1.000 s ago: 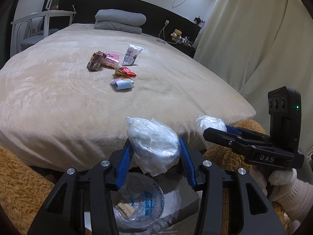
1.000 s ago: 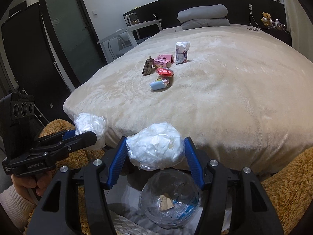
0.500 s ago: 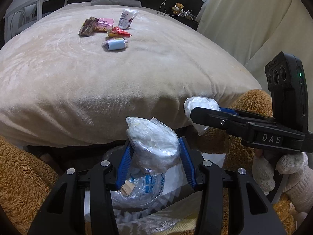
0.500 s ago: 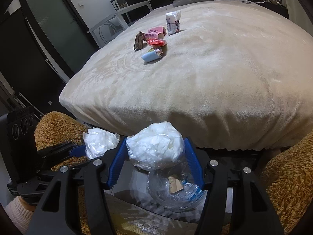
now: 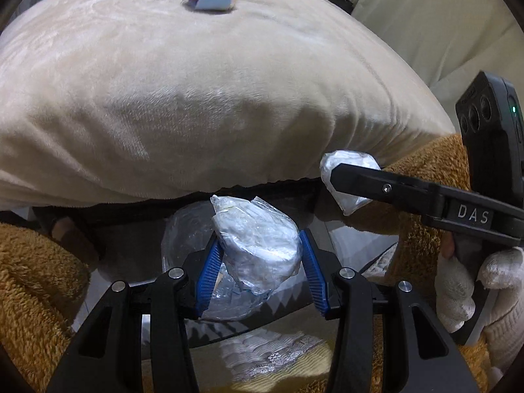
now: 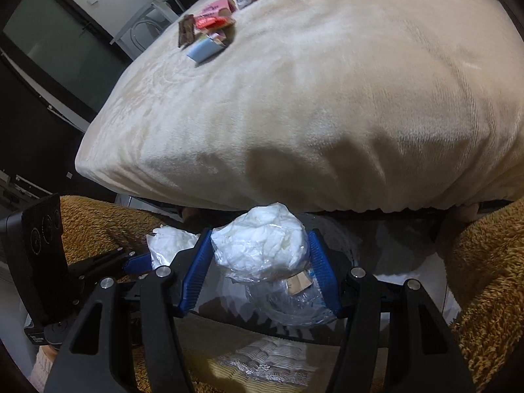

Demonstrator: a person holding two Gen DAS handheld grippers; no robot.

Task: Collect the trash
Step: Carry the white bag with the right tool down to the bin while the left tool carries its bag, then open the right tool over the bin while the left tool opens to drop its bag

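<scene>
My left gripper is shut on a crumpled clear plastic wad, its blue pads pressed on both sides. My right gripper is shut on a white crumpled plastic wad. Both hang just below the bed's front edge, over a clear plastic-lined bin on the floor that holds a scrap of brown paper. In the left wrist view the right gripper and its wad show at the right; the bin liner shows behind my wad. Several wrappers lie far back on the bed.
The beige blanket-covered bed overhangs just beyond the bin. Brown fluffy fabric flanks both sides. A gloved hand grips the right tool. A curtain hangs at the right, and a dark door and a white chair stand at the left.
Both grippers have sunk and tipped downward with their wads, from above the bed's edge to below it, close over the bin. The grips have not changed.
</scene>
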